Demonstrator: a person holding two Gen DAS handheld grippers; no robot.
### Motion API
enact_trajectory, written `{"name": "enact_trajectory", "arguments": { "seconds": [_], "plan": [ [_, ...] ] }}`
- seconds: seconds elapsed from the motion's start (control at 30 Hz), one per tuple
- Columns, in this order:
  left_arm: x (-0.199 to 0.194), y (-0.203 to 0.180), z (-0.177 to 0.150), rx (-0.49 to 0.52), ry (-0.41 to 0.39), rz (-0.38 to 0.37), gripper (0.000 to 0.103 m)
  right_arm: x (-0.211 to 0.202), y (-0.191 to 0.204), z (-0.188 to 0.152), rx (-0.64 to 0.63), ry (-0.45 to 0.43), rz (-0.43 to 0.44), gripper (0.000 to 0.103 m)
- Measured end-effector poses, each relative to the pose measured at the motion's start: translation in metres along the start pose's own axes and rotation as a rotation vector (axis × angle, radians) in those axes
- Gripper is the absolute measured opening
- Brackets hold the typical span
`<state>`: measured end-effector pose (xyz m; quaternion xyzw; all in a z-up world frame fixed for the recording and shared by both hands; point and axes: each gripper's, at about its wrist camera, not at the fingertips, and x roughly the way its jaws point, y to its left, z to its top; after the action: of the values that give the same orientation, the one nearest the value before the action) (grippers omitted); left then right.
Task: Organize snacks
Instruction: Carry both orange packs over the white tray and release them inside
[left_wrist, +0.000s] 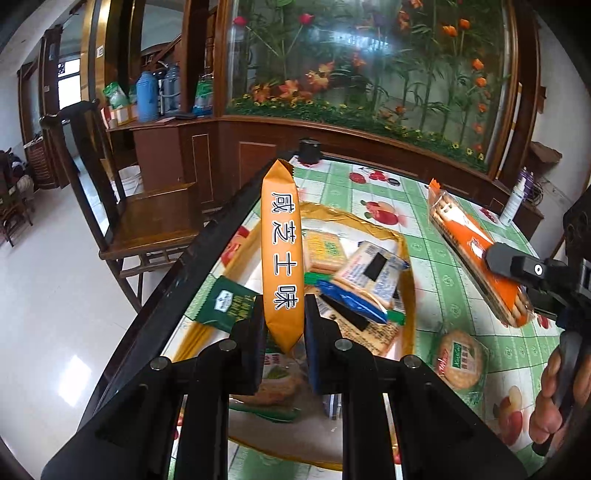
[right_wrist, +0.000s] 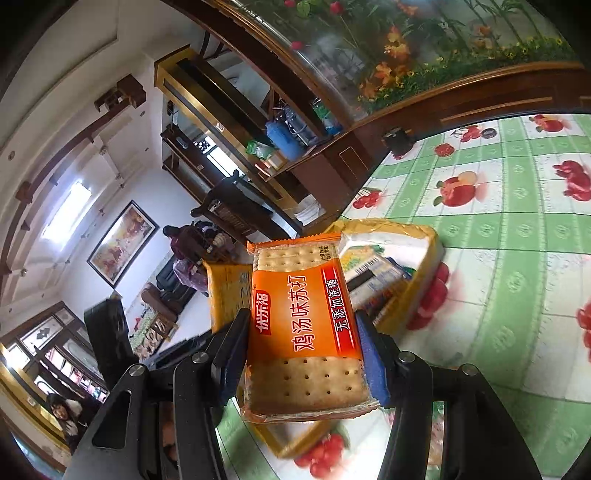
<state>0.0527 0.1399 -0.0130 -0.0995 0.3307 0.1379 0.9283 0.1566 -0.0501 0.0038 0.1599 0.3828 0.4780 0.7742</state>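
My left gripper (left_wrist: 284, 325) is shut on a long orange cheese-flavour snack packet (left_wrist: 281, 254) and holds it upright above the yellow tray (left_wrist: 404, 251). The tray holds several cracker packs, among them a blue-and-white pack (left_wrist: 373, 275) and a yellow-green pack (left_wrist: 325, 249). My right gripper (right_wrist: 301, 354) is shut on an orange soda cracker pack (right_wrist: 303, 325), held above the table near the tray's rim (right_wrist: 432, 240). That pack and right gripper also show in the left wrist view (left_wrist: 476, 254). A dark green packet (left_wrist: 225, 304) lies at the tray's left edge.
A round cracker pack (left_wrist: 460, 363) lies on the green fruit-print tablecloth (left_wrist: 436, 218) right of the tray. A wooden chair (left_wrist: 147, 218) stands by the table's left edge. A white spray bottle (left_wrist: 515, 199) and a black round object (left_wrist: 309, 151) stand at the far side.
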Motion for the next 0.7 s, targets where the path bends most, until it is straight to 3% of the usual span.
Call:
{"name": "enact_trajectory", "arguments": {
  "seconds": [0.37,0.7],
  "plan": [
    [0.000,0.006,-0.005,-0.015,-0.003,-0.017,0.015,0.029,-0.014,0.005,0.065,-0.005,-0.020,0.056],
    [0.010,0.006,-0.010,0.013,0.030,-0.007,0.015,0.074,0.009,0.025,-0.001,0.012,-0.073,0.056]
  ]
}}
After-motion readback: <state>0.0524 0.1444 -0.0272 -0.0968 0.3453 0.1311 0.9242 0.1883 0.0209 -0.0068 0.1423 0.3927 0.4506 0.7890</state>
